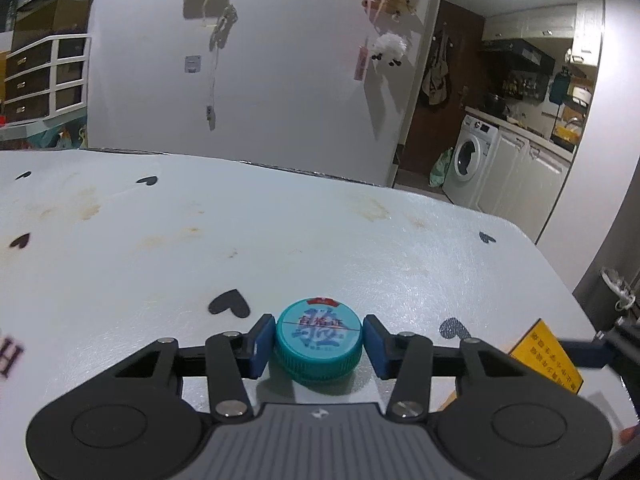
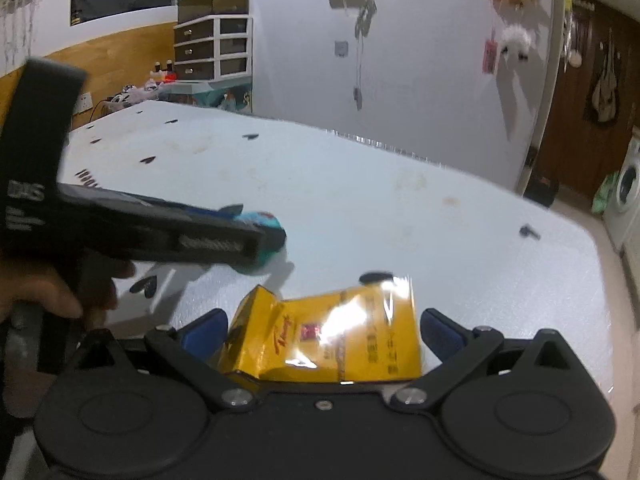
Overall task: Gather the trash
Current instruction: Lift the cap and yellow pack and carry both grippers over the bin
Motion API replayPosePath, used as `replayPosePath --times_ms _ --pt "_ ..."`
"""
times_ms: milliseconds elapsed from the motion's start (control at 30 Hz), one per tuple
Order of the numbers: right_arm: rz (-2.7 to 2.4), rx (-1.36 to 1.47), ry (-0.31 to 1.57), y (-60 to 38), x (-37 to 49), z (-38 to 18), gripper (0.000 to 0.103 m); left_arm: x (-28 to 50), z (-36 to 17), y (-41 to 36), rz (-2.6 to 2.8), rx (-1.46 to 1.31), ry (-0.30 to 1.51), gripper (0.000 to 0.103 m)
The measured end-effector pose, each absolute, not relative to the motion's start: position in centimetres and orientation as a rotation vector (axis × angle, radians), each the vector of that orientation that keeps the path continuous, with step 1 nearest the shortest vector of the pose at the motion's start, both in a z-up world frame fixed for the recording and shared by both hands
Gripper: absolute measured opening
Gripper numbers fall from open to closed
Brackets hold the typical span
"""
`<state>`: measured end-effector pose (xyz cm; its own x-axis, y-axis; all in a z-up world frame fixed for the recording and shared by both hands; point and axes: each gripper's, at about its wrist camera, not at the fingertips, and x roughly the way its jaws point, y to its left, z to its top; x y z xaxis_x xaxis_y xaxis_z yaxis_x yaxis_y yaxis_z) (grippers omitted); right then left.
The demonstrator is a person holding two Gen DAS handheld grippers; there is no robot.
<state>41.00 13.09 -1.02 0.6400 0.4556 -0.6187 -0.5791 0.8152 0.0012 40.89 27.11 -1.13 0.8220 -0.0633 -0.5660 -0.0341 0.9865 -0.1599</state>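
In the left wrist view, a teal cap (image 1: 318, 340) on the table (image 1: 320, 240) is clamped between the blue pads (image 1: 259, 344) of the left gripper (image 1: 319, 346). In the right wrist view, a yellow packet (image 2: 340, 340) lies on the table between the spread, untouching jaws of the right gripper (image 2: 322, 334); the cap is seen just beyond.

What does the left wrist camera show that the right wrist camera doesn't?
Only the left wrist view shows the printed top of the teal cap with the left gripper closed on its sides, and the kitchen counter beyond the doorway.

Only the right wrist view shows the yellow packet's front between the open right gripper, and a hand.

Both show the cap, the packet, the white table and the washing machine.
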Motion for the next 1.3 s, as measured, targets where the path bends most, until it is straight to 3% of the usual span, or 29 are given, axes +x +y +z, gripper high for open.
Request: replayPosePath --times_ms 300,1300 --pt "0.63 -0.141 0.62 11.5 40.0 -1.7 0.096 39.9 -0.6 27.1 0.003 -0.167 0.596 0.049" --pt "0.494 0.029 0.515 -1.5 36.5 -0.3 0.093 35.2 0.4 17.8 -0.071 -0.072 0.516 0.049"
